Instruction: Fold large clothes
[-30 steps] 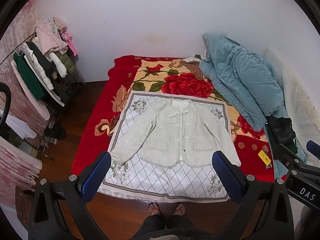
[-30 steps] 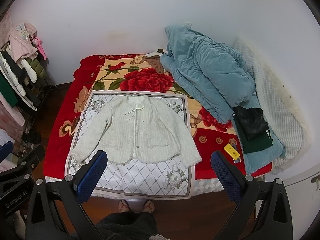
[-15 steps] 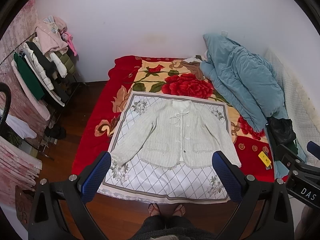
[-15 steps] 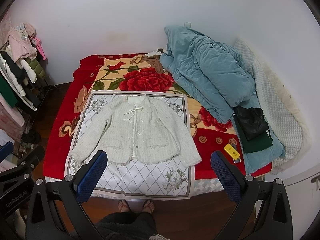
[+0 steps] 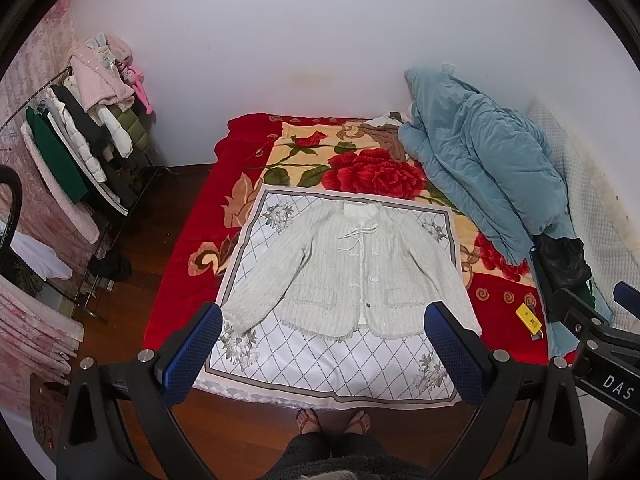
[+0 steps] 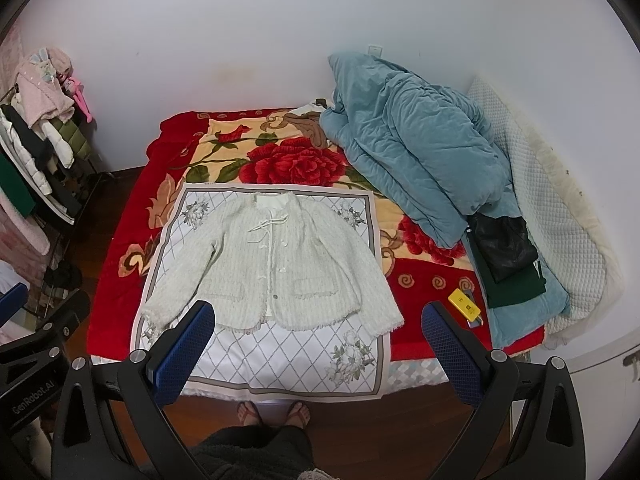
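Nearest, the person's feet stand on the wood floor at the foot of the bed. Both grippers are held high above it. The left gripper has its fingers wide apart and holds nothing; the right gripper is the same, fingers spread and empty.

Beyond the fingers, a white mat lies on the bed, and the cardigan lies flat on it, front up, hem toward the person, collar toward the wall. So its long axis runs away from the fingers. Each sleeve slants outward, one toward each gripper. Neither hand seems clearly nearer, and folding has not begun.

Farther back, a blue quilt is piled at the right.
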Action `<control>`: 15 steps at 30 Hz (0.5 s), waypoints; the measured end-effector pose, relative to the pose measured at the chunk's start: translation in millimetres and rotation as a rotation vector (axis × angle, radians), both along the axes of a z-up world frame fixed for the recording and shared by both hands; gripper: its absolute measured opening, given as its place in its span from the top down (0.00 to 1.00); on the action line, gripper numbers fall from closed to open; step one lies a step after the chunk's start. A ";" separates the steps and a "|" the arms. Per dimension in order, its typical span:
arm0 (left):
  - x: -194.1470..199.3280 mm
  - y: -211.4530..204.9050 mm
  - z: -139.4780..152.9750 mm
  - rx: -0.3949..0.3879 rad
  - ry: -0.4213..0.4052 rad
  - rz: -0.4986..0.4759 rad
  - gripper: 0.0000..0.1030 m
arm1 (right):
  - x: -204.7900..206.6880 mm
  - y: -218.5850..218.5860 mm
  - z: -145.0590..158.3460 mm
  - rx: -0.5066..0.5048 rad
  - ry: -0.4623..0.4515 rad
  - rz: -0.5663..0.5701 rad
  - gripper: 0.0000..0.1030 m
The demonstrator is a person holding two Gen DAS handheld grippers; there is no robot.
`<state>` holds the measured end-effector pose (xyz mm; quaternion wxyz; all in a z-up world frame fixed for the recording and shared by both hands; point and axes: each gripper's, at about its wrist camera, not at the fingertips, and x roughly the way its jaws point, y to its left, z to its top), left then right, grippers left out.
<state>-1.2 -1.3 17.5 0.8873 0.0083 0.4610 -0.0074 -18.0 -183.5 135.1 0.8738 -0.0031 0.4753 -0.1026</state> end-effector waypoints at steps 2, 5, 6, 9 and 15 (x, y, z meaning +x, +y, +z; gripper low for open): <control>0.4 -1.1 1.1 0.000 -0.003 -0.001 0.00 | 1.1 2.1 3.4 0.000 0.002 0.000 0.00; 1.7 -3.6 2.0 0.000 -0.006 -0.004 0.00 | 0.0 2.3 3.4 -0.002 -0.002 0.000 0.00; 2.2 -3.9 2.1 0.001 -0.007 -0.004 0.00 | 1.0 0.0 2.2 -0.001 -0.002 0.000 0.00; 2.6 -5.0 2.7 -0.001 -0.007 -0.005 0.00 | 3.5 -0.2 5.6 0.001 -0.002 -0.002 0.00; 5.3 -5.5 4.0 -0.004 -0.006 -0.009 0.00 | 6.9 -0.8 10.6 -0.001 -0.003 -0.003 0.00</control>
